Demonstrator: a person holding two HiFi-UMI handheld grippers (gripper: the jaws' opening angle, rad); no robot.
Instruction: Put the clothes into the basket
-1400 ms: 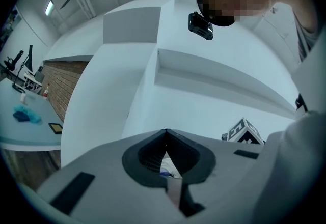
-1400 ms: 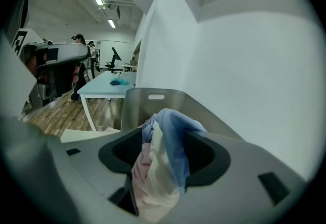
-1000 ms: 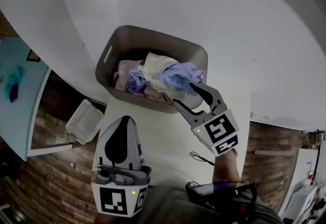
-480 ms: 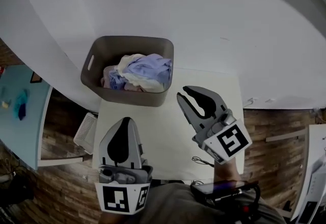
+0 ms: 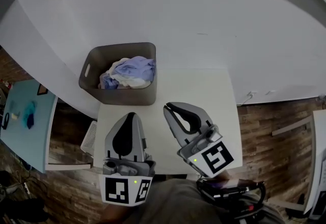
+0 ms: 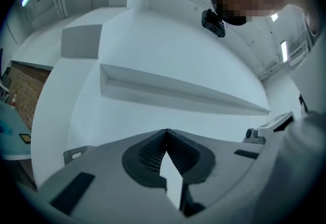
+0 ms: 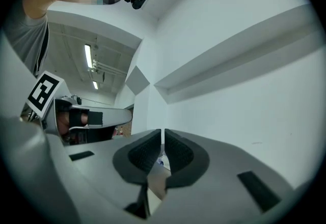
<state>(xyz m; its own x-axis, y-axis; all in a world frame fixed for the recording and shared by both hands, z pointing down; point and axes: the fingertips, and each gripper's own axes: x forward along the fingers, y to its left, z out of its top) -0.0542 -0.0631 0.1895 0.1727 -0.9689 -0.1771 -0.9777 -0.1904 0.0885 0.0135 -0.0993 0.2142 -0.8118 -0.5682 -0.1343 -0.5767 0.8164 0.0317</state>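
The basket (image 5: pixel 118 96) wall hides all but the top of the clothes (image 5: pixel 130 72) heaped inside it. We hold both tools over the white table (image 5: pixel 216 90), on our side of the basket, and their bodies cover our hands. The left gripper (image 5: pixel 131 114) points straight up toward the basket, its jaws shut and empty. The right gripper (image 5: pixel 167 108), further from the basket, leans toward it, jaws pressed together on nothing.

Head view: dim, greyish, flat light; wall (image 5: pixel 204 24) bowed by fisheye toward edges. Gripper views: black vignette at corners. Ceiling strip light (image 6: pixel 283 51) glares up-right of left gripper (image 6: pixel 166 134) jaws. White surface beyond jaws evenly bright. Pads (image 6: pixel 147 154) shaded, sharp.
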